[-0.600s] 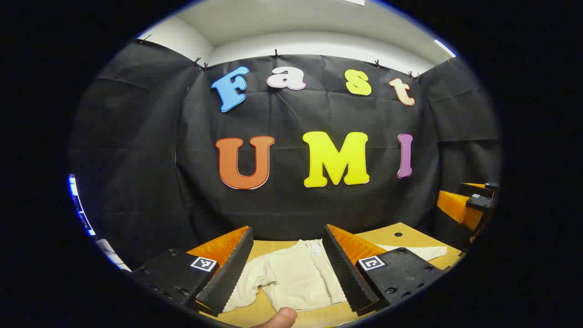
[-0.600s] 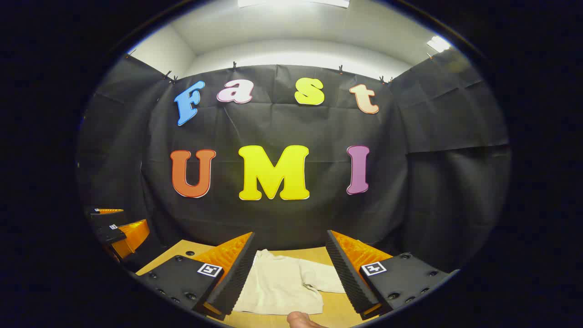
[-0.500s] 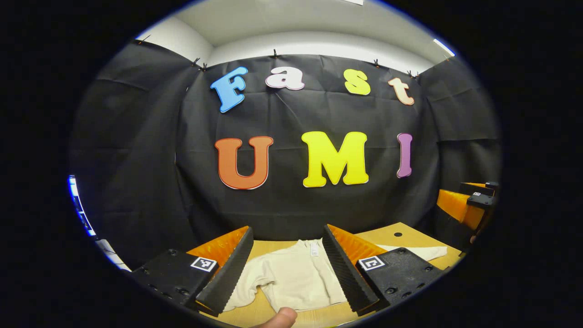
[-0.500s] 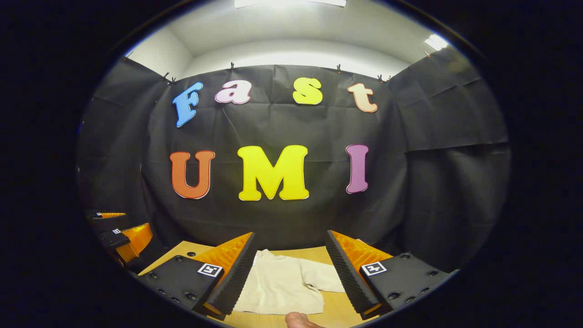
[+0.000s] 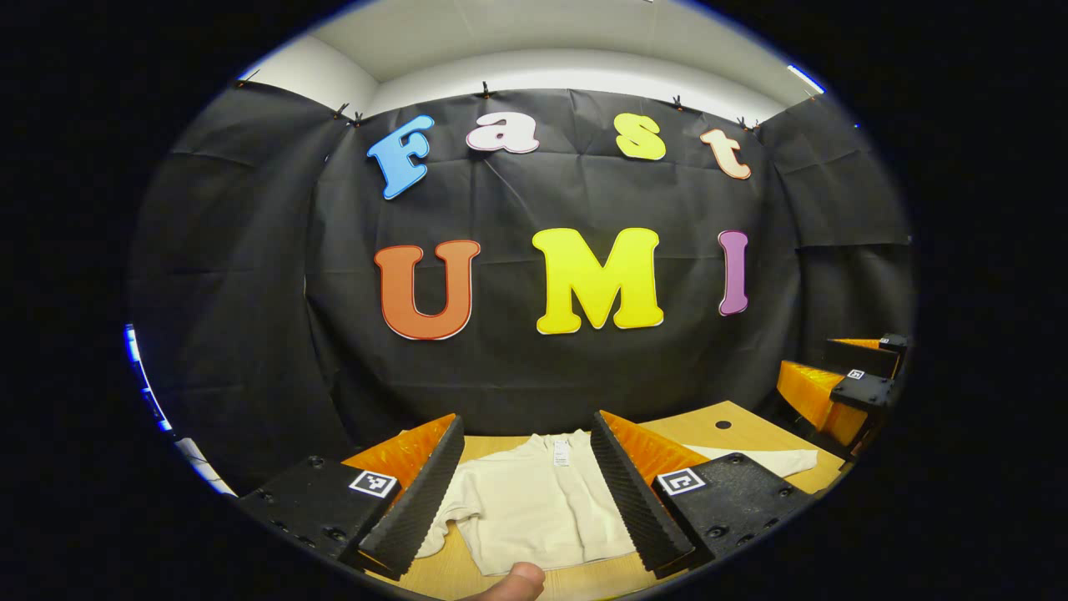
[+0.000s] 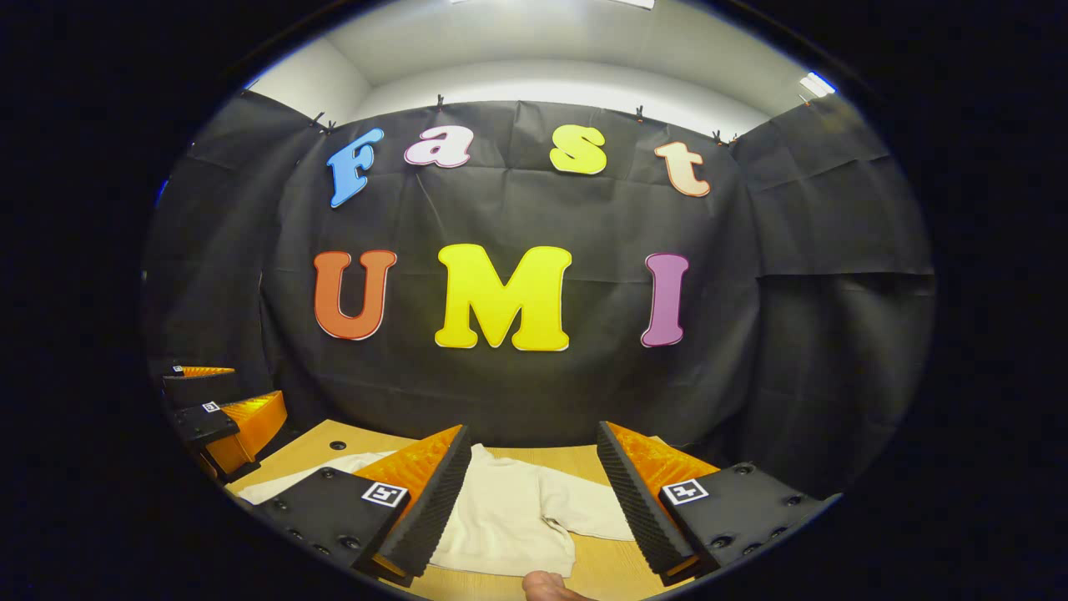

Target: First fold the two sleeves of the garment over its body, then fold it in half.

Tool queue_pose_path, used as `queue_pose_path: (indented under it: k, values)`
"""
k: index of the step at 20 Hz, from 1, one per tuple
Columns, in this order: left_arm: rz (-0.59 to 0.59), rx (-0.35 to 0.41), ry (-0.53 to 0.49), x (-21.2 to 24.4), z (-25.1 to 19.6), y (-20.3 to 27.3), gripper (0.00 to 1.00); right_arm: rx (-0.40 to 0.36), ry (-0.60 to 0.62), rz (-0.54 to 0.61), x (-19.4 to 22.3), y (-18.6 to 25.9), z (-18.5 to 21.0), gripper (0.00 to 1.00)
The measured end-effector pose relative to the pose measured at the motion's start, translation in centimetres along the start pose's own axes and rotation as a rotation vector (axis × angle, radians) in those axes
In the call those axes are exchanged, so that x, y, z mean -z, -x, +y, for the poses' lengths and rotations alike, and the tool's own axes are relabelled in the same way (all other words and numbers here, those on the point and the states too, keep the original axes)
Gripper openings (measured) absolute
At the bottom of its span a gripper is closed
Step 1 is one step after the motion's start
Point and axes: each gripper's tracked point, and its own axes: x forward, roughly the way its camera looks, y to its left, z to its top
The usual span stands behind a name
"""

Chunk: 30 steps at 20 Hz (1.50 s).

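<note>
Cream-coloured fabric of a long-sleeved garment [image 5: 534, 505] lies flat on the wooden desk [image 5: 701, 430] in the left gripper view, with its neck opening and a small white label [image 5: 561, 451] turned toward the black cloth wall [image 5: 250, 334]. Seen there, one sleeve [image 5: 438, 522] bends down beside the body at the left, and the other sleeve [image 5: 772, 459] stretches out flat across the desk to the right. The left gripper [image 5: 526, 492] hangs above the garment with its fingers [image 5: 421, 497] spread wide and nothing between them; the garment's body shows through the gap, untouched. A fingertip of the person [image 5: 513, 580] shows at the bottom edge of that view. At the right edge, the right gripper [image 5: 843, 384] sits off to the side above the desk, well apart from the left one. In the right gripper view, the right gripper [image 6: 530, 501] also has its fingers [image 6: 638, 501] wide apart, holding nothing, with the garment [image 6: 509, 522] lying on the desk [image 6: 317, 446] below them. In that view a sleeve [image 6: 584, 513] lies bent across the desk toward the right, while the far sleeve [image 6: 300, 480] runs out to the left. The left gripper [image 6: 225, 417] shows at the left edge there, above the desk's near corner, beside a round hole [image 6: 337, 445] in the desk top.
</note>
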Motion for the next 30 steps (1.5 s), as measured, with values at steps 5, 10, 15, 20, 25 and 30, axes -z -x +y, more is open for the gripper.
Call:
queue_pose_path:
  k: [5, 10, 15, 20, 25, 30]
  values:
    - [0.022, -0.005, -0.008, 0.8, -0.7, 0.0, 0.97, -0.008, -0.005, 0.029, 1.2, -0.6, -0.8, 0.94]
    - [0.043, -0.016, -0.014, 1.4, -1.2, 0.1, 0.97, -0.014, 0.005, 0.051, 2.3, -0.9, -1.6, 0.94]
    - [0.053, -0.014, -0.005, 1.8, -1.9, 0.0, 0.97, 0.013, -0.014, 0.065, 2.8, -1.8, -3.7, 0.95]
    - [0.051, -0.026, 0.03, 2.1, -3.0, -0.4, 0.97, 0.127, 0.008, 0.079, 4.4, -4.8, -10.5, 0.95]
    - [0.052, -0.024, 0.029, 2.7, -4.9, -0.8, 0.97, 0.25, 0.02, 0.137, 8.0, -7.5, -19.3, 0.94]
    - [0.066, -0.045, 0.006, 3.1, -5.9, -1.1, 0.97, 0.367, 0.005, 0.31, 16.7, -8.3, -27.6, 0.95]
